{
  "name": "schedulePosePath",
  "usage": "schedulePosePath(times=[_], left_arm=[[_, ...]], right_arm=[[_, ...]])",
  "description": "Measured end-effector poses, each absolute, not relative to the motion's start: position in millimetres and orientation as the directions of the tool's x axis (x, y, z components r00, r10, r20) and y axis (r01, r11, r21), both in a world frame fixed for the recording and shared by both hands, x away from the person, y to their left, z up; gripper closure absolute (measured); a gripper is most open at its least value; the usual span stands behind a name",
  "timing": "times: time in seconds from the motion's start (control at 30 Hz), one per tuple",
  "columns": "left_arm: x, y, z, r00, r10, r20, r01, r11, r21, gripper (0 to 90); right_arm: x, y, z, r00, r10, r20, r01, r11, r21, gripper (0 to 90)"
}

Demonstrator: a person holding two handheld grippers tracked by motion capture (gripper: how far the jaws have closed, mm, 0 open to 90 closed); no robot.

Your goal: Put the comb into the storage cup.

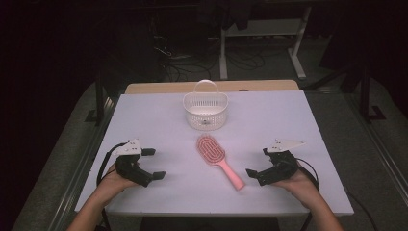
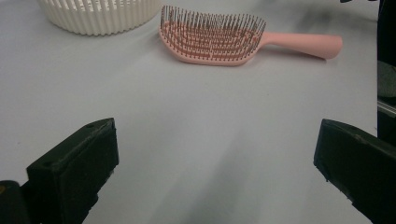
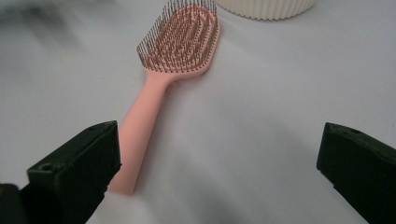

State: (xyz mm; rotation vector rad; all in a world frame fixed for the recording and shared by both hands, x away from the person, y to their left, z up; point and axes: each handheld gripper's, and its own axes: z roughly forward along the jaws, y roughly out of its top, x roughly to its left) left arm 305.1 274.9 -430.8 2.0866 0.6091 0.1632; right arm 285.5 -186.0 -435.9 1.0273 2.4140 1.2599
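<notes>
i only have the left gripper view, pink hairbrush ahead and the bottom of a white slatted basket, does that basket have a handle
Observer: Yes. In the high view the white plastic slatted basket has an arched handle at its far rim.
Operator: anything inside it
Observer: One small item lies on its floor, too small to identify.
Operator: where's the other gripper
Observer: The right gripper is held just above the white table, right of the pink plastic hairbrush, jaws wide apart.
Operator: which gripper is nearer the brush handle
Observer: The right one; the handle end points toward it. The left gripper is also open, on the brush's other side.
</notes>
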Motion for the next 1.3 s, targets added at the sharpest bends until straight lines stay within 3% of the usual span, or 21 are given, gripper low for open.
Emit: schedulePosePath(times=[1.3], left_arm=[[303,275,-432,0.864,0.483,-0.144,0.379,-0.436,0.816,0.0]], right_arm=[[304,-171,-418,-0.740,0.658,0.137,0.480,0.374,0.794,0.0]])
